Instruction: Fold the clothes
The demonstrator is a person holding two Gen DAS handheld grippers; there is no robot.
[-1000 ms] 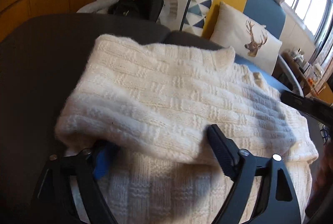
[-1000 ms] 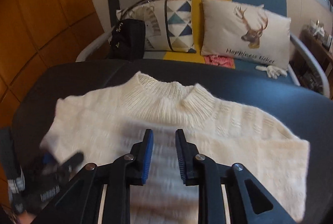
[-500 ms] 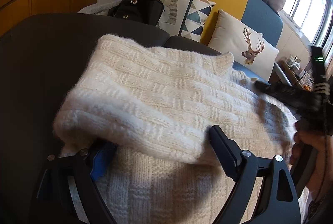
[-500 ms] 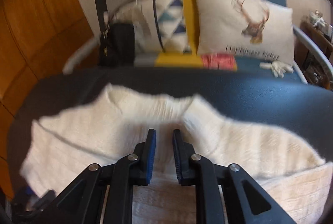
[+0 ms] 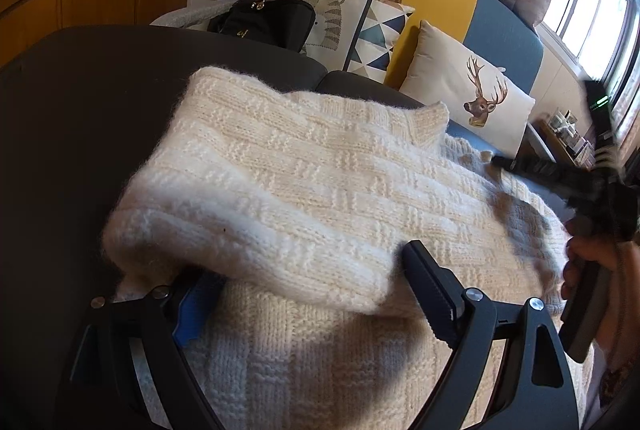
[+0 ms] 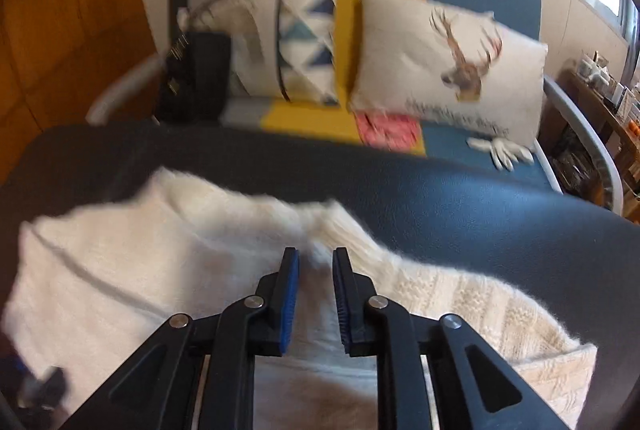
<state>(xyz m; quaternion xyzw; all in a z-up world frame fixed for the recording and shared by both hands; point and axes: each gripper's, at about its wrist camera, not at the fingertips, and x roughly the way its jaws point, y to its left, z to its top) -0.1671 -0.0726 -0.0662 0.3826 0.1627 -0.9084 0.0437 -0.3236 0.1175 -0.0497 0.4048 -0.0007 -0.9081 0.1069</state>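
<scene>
The left gripper (image 5: 304, 290) gapes wide under the sweater (image 5: 320, 182) fold, steadying it, while the right gripper (image 6: 316, 294), jaws narrowly parted and empty, smooths the top.

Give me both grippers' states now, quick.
Left gripper: open wide, sweater fold between its fingers.
Right gripper: narrowly open, holding nothing.

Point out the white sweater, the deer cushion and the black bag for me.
white sweater (image 5: 304, 166), left wrist view, on the folded-over top layer.
deer cushion (image 5: 472, 94), left wrist view, on its pale front by the printed head.
black bag (image 5: 268, 18), left wrist view, on its front.
</scene>
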